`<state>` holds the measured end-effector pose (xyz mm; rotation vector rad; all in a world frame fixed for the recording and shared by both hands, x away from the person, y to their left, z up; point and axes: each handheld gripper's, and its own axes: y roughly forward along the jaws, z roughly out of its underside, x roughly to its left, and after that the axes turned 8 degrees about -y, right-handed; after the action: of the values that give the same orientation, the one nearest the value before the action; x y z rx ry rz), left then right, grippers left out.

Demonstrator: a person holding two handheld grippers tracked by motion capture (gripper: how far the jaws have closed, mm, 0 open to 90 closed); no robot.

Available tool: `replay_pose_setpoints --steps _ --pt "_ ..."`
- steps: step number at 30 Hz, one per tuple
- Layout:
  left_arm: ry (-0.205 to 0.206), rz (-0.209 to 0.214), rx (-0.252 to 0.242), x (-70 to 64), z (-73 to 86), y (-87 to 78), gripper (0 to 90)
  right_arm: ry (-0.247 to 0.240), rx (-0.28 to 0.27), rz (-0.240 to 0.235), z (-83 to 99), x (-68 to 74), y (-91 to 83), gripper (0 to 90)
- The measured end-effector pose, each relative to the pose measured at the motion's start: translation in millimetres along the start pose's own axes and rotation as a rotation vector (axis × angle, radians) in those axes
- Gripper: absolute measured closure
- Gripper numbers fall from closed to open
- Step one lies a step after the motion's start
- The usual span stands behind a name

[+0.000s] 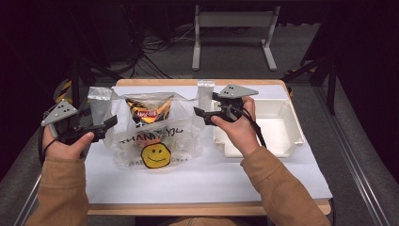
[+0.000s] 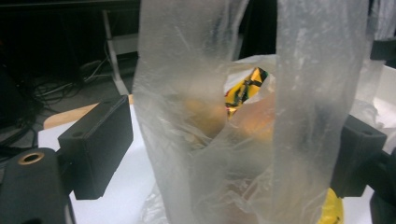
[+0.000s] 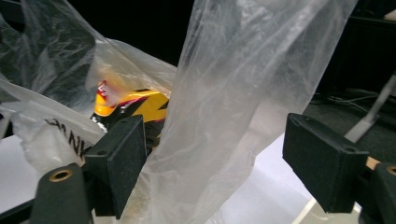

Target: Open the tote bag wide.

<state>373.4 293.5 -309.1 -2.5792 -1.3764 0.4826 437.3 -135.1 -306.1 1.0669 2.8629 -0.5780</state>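
- Fingers of the left gripper (image 1: 112, 121) stand wide apart, and the left handle strip (image 2: 187, 93) of the clear plastic bag with the yellow smiley face (image 1: 155, 154) hangs between them; in the left gripper view, neither black pad presses the film.
- Fingers of the right gripper (image 1: 198, 112) are also wide, with the right handle strip (image 3: 233, 93) of the bag in the gap, nearer to the one pad and well apart from the other.
- This bag stands on the white sheet covering the table (image 1: 211, 179), between both hands, with the white plastic bin (image 1: 282, 127) just beside it at the right.
- Inside the bag I see a yellow and black snack packet (image 1: 148, 110); something orange lies lower, too blurred to name.
- I judge that the step in hand is to take both handles, so that the bag mouth can be held open or the bag lifted.
- To do it well, each gripper should move so that its strip sits in the middle between the pads, then close slowly; thin film slips out easily when it is caught only at the edge.
- Both sides should close at similar height, otherwise the bag may tilt and the packet may slide.
- Pulling should be gentle and outward, because such film stretches or tears.
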Motion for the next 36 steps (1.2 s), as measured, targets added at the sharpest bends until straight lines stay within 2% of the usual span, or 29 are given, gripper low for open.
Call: replay_pose_setpoints --steps 1,2,3,5,6,7,8,9,11,14,16,17,21,23,24,26,31,36 --pt "-0.001 0.002 -0.002 0.6 0.1 -0.1 15.5 0.003 0.002 0.005 0.6 -0.1 0.4 22.4" --pt "0.004 0.013 0.004 1.1 0.3 -0.8 20.7 0.004 0.003 0.004 1.3 0.2 0.4 22.4" --pt "0.006 0.031 0.011 1.2 0.7 -1.3 31.0 0.005 0.003 0.000 1.8 0.8 -0.1 22.4" --pt "0.013 0.033 0.018 1.8 1.8 -1.9 42.2 0.002 0.004 -0.001 3.0 2.4 -2.2 22.3" --pt "0.013 0.033 0.018 1.8 1.8 -1.9 59.3 0.002 0.004 -0.001 3.0 2.4 -2.2 22.3" --pt "0.016 0.042 0.023 2.6 2.7 -2.0 68.1 0.007 0.007 -0.006 4.4 3.5 -5.1 22.1" --pt "0.016 0.042 0.023 2.6 2.7 -2.0 74.3 0.007 0.007 -0.006 4.4 3.5 -5.1 22.1" --pt "0.019 0.042 0.027 3.0 3.2 -2.1 74.3 0.009 0.006 -0.006 4.8 3.1 -6.1 22.1" --pt "0.025 0.046 0.024 4.0 4.0 -1.4 84.9 0.016 0.002 -0.007 5.1 1.4 -7.5 21.9" --pt "0.009 0.049 0.018 5.5 5.6 -0.4 87.9 0.058 -0.006 -0.007 4.6 -3.1 -6.0 21.9" --pt "0.010 0.049 0.017 6.0 6.2 0.9 88.0 0.070 -0.008 -0.009 4.0 -5.0 -3.6 24.0" --pt "0.011 0.048 0.018 6.1 6.5 1.3 88.1 0.078 -0.009 -0.015 3.8 -6.3 -1.2 28.1" --pt "0.016 0.047 0.007 5.9 6.4 2.3 88.3 0.074 0.030 -0.058 1.6 -8.6 8.7 65.6" --pt "0.016 0.047 0.006 5.9 6.1 2.7 88.3 0.050 0.050 -0.079 -0.7 -6.8 14.4 80.6" --pt "0.019 0.045 0.001 6.1 6.0 2.9 88.4 0.032 0.055 -0.075 -1.9 -5.3 16.8 85.0" --pt "0.019 0.042 -0.005 6.3 5.8 3.0 88.4 0.001 0.042 -0.066 -5.4 -1.7 19.9 88.7" --pt "0.026 0.025 -0.041 11.4 0.5 4.7 88.6 -0.057 -0.012 -0.026 -18.1 4.0 22.4 89.3" --pt "0.012 0.013 -0.036 18.3 -1.0 15.0 88.5 -0.059 -0.022 -0.010 -23.1 2.1 30.5 88.8"
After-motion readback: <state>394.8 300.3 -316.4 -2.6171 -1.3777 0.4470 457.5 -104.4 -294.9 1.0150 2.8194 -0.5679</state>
